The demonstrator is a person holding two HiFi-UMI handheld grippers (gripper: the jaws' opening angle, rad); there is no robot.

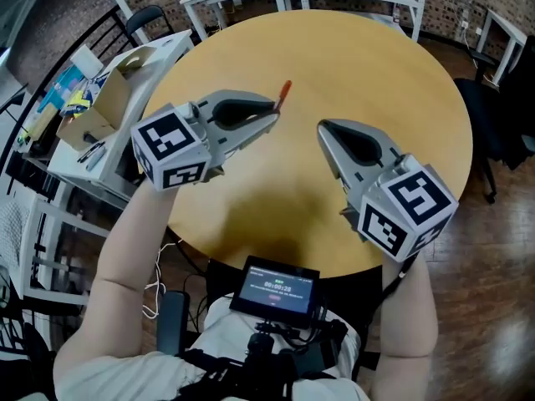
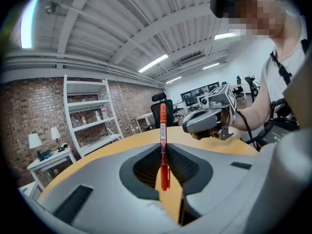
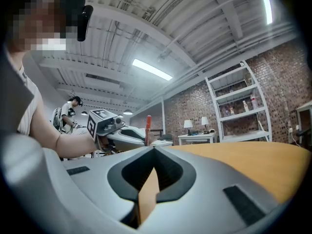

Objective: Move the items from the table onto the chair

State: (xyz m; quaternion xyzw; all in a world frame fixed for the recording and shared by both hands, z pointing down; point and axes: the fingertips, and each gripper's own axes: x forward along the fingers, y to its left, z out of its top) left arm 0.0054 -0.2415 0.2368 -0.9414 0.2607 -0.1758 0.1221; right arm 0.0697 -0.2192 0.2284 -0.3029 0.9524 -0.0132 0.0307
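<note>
Marker: slim red-orange pen (image 1: 284, 91) pinched in left gripper (image 1: 272, 113) | right gripper (image 1: 323, 129) pressed together, empty | both above round tan wooden table (image 1: 376, 65), mid-top, clear of edges

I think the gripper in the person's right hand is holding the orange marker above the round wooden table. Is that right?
Not quite. The left gripper is the one holding the orange marker above the round wooden table. The left gripper view shows the marker clamped upright between its jaws. The right gripper has its jaws together with nothing between them.
</note>
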